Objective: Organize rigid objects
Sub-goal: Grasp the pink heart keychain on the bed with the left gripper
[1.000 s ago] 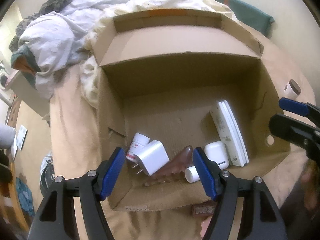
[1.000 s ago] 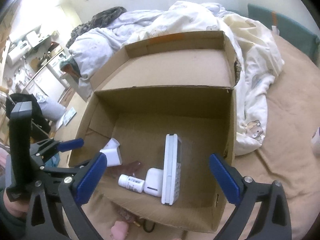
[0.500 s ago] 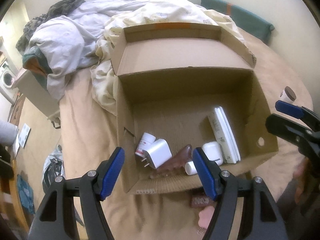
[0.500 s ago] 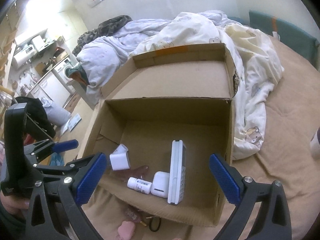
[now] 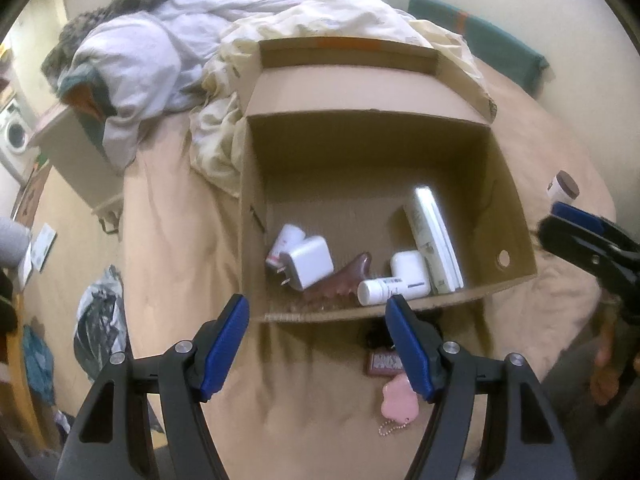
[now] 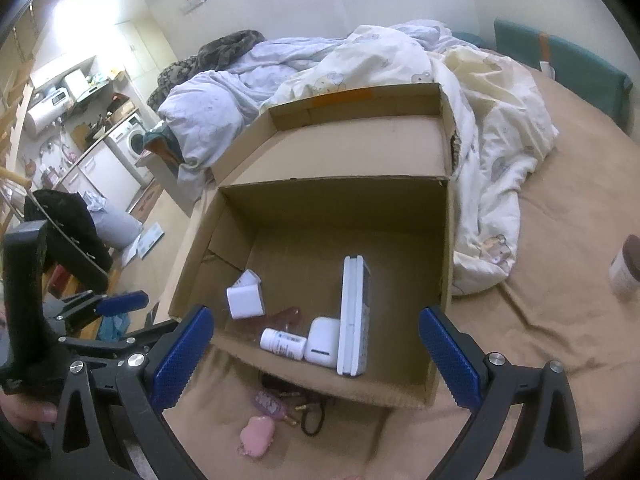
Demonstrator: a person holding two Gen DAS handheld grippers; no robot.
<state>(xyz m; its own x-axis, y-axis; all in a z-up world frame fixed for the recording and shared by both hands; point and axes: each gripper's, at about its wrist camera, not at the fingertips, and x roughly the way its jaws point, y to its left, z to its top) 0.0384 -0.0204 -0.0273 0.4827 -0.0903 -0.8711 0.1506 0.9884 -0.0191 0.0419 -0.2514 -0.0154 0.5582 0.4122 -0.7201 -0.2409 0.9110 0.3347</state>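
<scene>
Both the left gripper (image 5: 316,340) and right gripper (image 6: 316,344) are held with jaws open and empty above the cardboard box's (image 5: 516,216) near edge on the bed (image 5: 180,240).

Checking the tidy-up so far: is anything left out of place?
Yes. A pink keychain charm and small dark bits lie on the bed in front of the cardboard box, and a brown-lidded jar stands alone to its right.
</scene>
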